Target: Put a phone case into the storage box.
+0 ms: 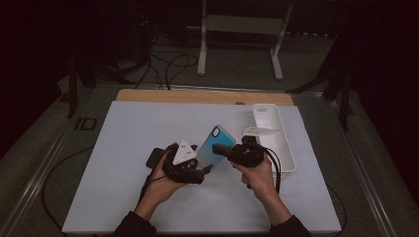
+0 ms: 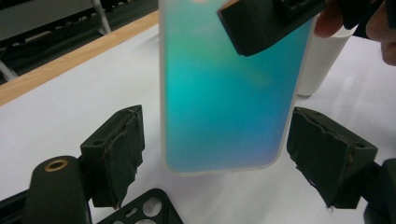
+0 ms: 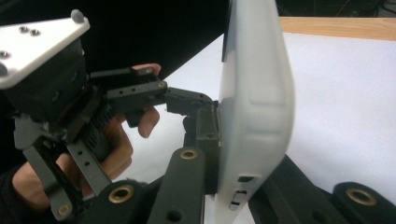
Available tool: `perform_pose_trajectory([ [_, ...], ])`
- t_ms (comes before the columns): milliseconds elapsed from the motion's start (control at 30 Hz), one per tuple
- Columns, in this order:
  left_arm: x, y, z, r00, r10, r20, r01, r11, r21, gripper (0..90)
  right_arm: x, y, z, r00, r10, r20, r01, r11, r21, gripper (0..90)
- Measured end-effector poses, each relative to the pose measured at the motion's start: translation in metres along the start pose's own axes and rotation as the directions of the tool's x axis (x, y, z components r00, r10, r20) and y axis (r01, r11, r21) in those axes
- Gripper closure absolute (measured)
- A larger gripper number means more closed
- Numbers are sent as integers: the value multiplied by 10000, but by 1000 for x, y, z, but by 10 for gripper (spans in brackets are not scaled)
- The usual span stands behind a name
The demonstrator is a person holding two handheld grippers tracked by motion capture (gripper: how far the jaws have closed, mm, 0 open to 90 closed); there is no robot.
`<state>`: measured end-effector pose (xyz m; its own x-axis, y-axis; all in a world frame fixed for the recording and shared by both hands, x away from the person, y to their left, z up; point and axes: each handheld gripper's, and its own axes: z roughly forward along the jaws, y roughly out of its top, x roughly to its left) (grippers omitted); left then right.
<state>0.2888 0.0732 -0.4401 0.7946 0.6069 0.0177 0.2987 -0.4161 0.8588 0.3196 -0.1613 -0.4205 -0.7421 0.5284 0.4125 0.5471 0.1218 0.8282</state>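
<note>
While my right gripper pinches the teal phone case upright, my left gripper spreads its jaws around the lower end; a handover looks likely.

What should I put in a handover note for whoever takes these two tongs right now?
Right tongs: shut on the phone case, holding it tilted up off the white mat. In the right gripper view the jaws clamp its edge.
Left tongs: open, jaws standing either side of the case's lower end in the left gripper view, not yet closed on it.
A black case lies flat on the mat under the left hand. A white tray sits at the mat's right side.
Done: case lifted and presented. Left, probably: close the left tongs on it to complete the transfer.
</note>
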Motion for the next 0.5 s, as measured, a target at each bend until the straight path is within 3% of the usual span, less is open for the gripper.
perform_pose_trajectory([
  [200,5,0,-4,9992,-371,160,371,9993,-30,136,2,0,-4,9998,-172,-137,172,9998,34,863],
  [400,8,1,-7,9961,-633,612,640,9979,-90,94,4,2,-13,9985,-533,-120,535,9985,112,862],
  [433,9,1,-6,9935,-756,854,756,9971,40,86,4,3,-16,9979,-618,-183,620,9980,97,862],
  [500,9,1,-6,9935,-756,854,756,9971,40,68,4,3,-17,9977,-644,-226,646,9979,76,862],
])
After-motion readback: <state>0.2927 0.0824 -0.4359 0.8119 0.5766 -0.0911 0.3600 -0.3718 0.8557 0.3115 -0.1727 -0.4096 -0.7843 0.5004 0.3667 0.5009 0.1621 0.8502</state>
